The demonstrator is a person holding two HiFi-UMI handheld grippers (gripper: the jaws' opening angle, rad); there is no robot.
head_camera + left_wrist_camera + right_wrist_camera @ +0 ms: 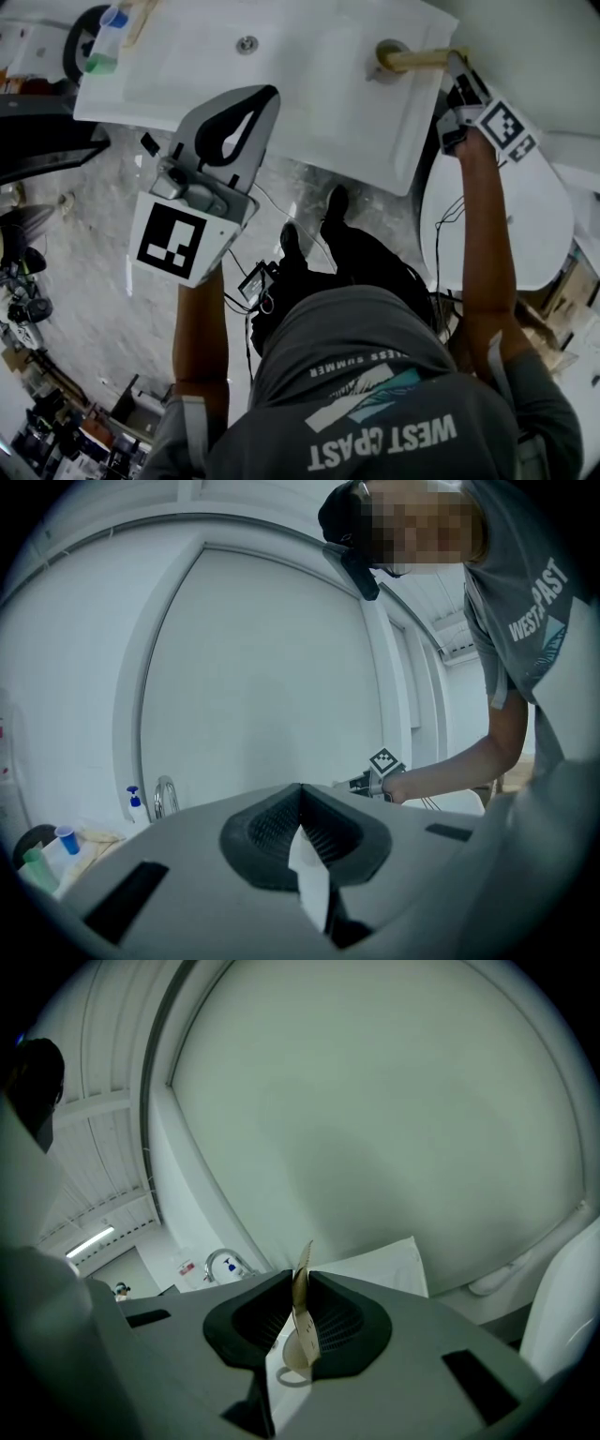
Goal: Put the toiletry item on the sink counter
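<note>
The toiletry item is a tan tube (415, 59) lying across the right end of the white sink counter (309, 112), its round cap end (387, 52) down on the counter. My right gripper (456, 62) is shut on the tube's flat tail. In the right gripper view the thin tan tail (302, 1309) is pinched between the black pads, with the cap (294, 1356) below the right gripper (302, 1277). My left gripper (264, 96) hangs over the counter's front edge, jaws shut and empty. In its own view the left gripper (301, 791) shows its pads together with nothing between them.
The basin drain (247, 43) lies mid-counter, and a chrome faucet (165, 797) stands behind it beside a blue-topped pump bottle (134, 801). Small bottles and cups (105, 39) crowd the counter's left end. A white toilet (525, 216) stands to the right. The marble floor (94, 300) lies below.
</note>
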